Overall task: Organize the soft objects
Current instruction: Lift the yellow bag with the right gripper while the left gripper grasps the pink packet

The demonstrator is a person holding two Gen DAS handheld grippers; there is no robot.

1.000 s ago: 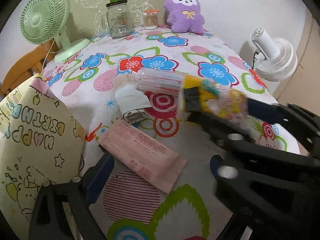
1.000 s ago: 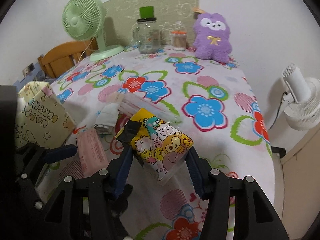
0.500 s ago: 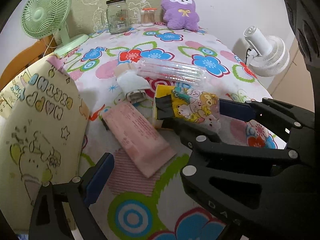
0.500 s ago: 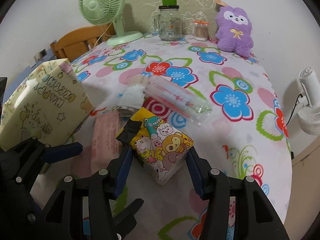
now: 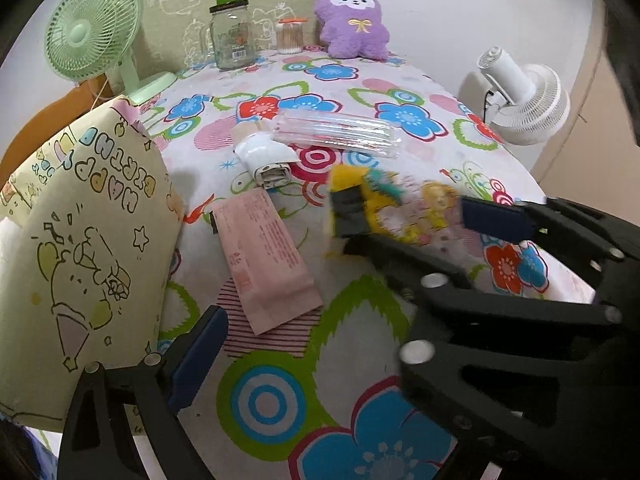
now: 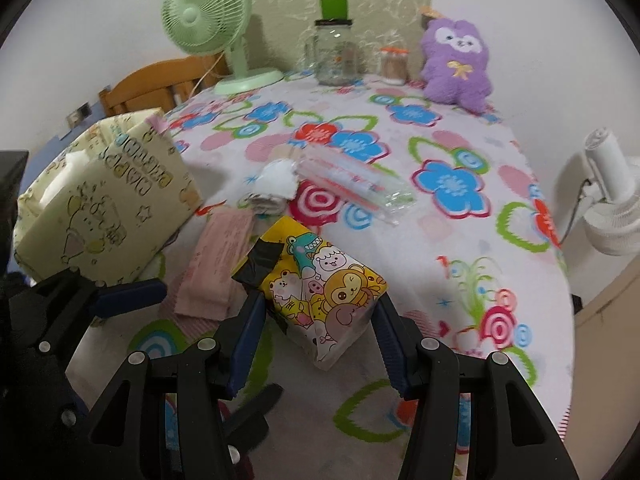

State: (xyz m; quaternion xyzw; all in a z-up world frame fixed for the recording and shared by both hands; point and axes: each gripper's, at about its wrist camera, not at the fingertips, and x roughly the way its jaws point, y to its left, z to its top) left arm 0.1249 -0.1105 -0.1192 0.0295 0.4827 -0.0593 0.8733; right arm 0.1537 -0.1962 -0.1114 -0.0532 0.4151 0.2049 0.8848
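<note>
Cartoon pouch (image 6: 320, 284) sits low centre of my right view, pinched between the right hand-held gripper (image 6: 320, 340) pads above the desk (image 6: 460, 240). It looks light, crinkly and squashy, so I'd grip mid-body, gently. Left hand-held gripper (image 5: 320, 320) hangs spread wide, holding nothing.

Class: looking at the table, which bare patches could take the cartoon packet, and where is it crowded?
Free: tablecloth between the clear sleeve and purple plush, and the near edge below the pink packet. Crowded: around the white roll and gift bag. The right gripper holds the cartoon packet.
</note>
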